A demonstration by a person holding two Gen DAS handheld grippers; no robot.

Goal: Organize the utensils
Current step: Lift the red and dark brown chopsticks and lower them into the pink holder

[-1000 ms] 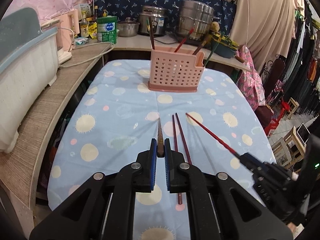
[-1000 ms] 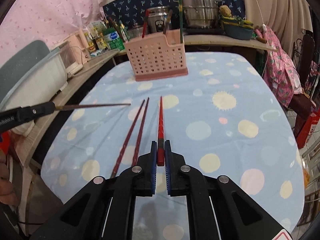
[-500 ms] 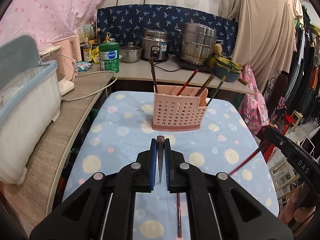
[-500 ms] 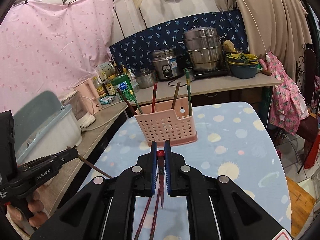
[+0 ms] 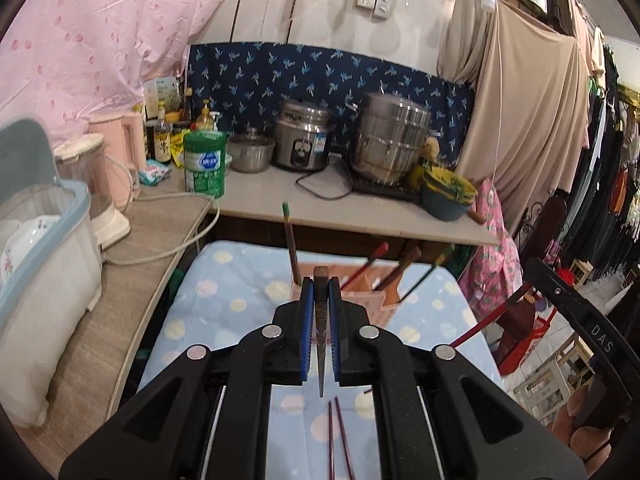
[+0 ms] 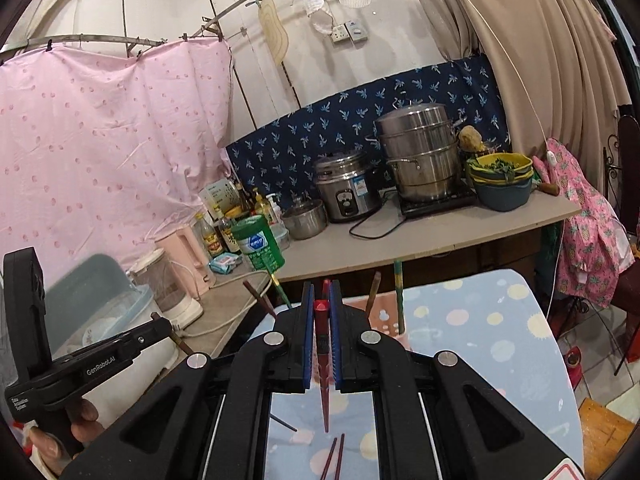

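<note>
While my left claw (image 5: 320, 308) grips a brown chopstick (image 5: 320, 344), my right claw (image 6: 321, 320) grips a red chopstick (image 6: 323, 372) above the table (image 6: 500, 320)

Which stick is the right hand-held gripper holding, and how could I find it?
Look at the blue spotted table with the pink basket at its far end. Above it, the right hand-held gripper is shut on the red chopstick, tip hanging down. It is bright red, unlike the two darker chopsticks lying flat below.
</note>
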